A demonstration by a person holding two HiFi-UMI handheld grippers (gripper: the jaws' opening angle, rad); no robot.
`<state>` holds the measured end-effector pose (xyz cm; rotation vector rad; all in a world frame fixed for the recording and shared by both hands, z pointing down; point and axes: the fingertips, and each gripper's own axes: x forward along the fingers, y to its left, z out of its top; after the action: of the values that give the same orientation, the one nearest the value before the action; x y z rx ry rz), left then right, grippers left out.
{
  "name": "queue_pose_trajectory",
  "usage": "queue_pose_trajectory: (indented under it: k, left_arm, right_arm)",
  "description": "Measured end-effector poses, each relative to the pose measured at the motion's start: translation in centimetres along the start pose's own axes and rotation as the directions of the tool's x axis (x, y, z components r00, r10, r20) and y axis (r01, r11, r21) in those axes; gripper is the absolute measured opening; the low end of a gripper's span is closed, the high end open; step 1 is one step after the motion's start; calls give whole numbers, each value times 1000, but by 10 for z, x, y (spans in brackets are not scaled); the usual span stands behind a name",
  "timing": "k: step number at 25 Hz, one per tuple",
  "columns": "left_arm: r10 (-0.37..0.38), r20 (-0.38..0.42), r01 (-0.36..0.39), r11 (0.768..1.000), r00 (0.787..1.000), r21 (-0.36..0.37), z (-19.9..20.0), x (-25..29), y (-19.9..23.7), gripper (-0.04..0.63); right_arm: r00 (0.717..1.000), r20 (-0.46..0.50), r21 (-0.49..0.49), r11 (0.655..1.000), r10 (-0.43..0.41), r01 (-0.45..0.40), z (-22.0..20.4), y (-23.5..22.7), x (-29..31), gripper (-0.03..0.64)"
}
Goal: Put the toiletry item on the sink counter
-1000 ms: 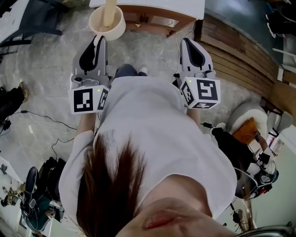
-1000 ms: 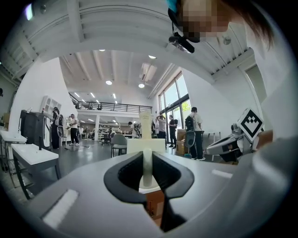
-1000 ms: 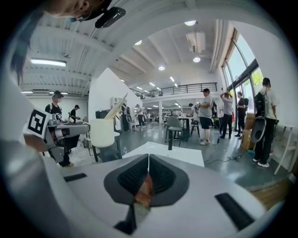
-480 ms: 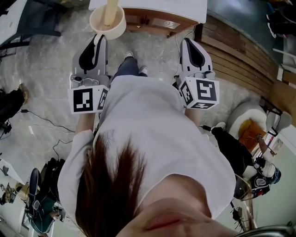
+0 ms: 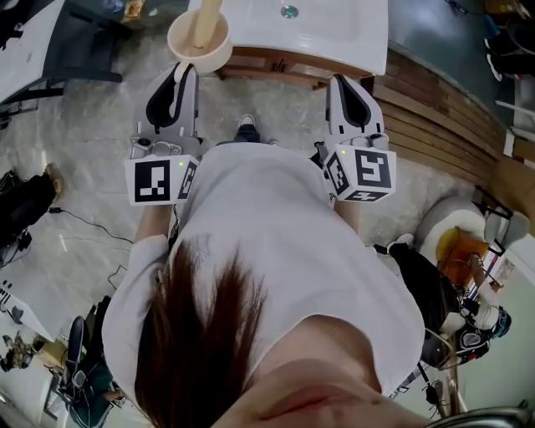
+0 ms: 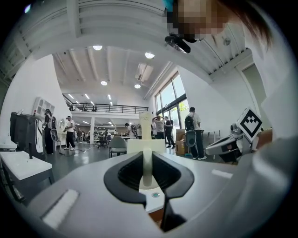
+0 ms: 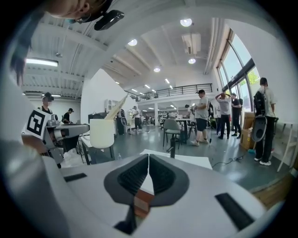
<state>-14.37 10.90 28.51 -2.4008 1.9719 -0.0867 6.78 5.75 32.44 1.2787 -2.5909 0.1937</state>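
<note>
Head view, left gripper: I see it reaching toward the far side, with its tips at the near wall of a cream cup.
Head view, cup: it sits at the left near corner of the white sink counter, and a pale stick stands tilted in it. From here I cannot tell whether the cup rests on the counter or hangs over it.
Head view, right gripper: it points at the counter's near edge, well to the right of the cup.
Head view, counter: I can see a round drain set in the white top.
Left gripper view, jaws: they are clenched on the cup's thin cream handle, which runs upright between the dark pads.
Left gripper view, cup: it is just beyond the jaws, the stick rises from it, and the white counter lies beneath.
Right gripper view, jaws: the right gripper has its pads pressed together, and I see nothing held between them.
Right gripper view, cup: it is off to the left, held by the left gripper, with the stick leaning right.
Right gripper view, counter: it lies straight ahead, and a dark faucet stands on it.
</note>
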Motion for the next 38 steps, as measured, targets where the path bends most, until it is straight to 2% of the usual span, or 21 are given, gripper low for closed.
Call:
queue_pose_trajectory:
  k: [11, 20, 27, 33, 38]
  left_arm:
    - [8, -18, -8, 1000, 1000, 1, -5, 11, 44, 48]
    - [-8, -41, 8, 1000, 999, -18, -12, 41, 39, 48]
    - [28, -33, -29, 999, 999, -27, -8, 89, 29, 48]
    - [67, -14, -67, 997, 998, -34, -3, 138, 22, 49]
    - [93, -8, -93, 995, 996, -27, -1, 167, 13, 48]
  right_arm:
    - [999, -20, 20, 998, -50, 51, -1, -1, 33, 11]
    - [998, -37, 40, 998, -52, 54, -1, -18, 45, 11]
    - [998, -40, 25, 999, -38, 39, 8, -67, 68, 11]
    - [1000, 2, -1, 1000, -14, 14, 33, -116, 103, 11]
    - [1000, 7, -14, 1000, 13, -13, 36, -145, 119, 11]
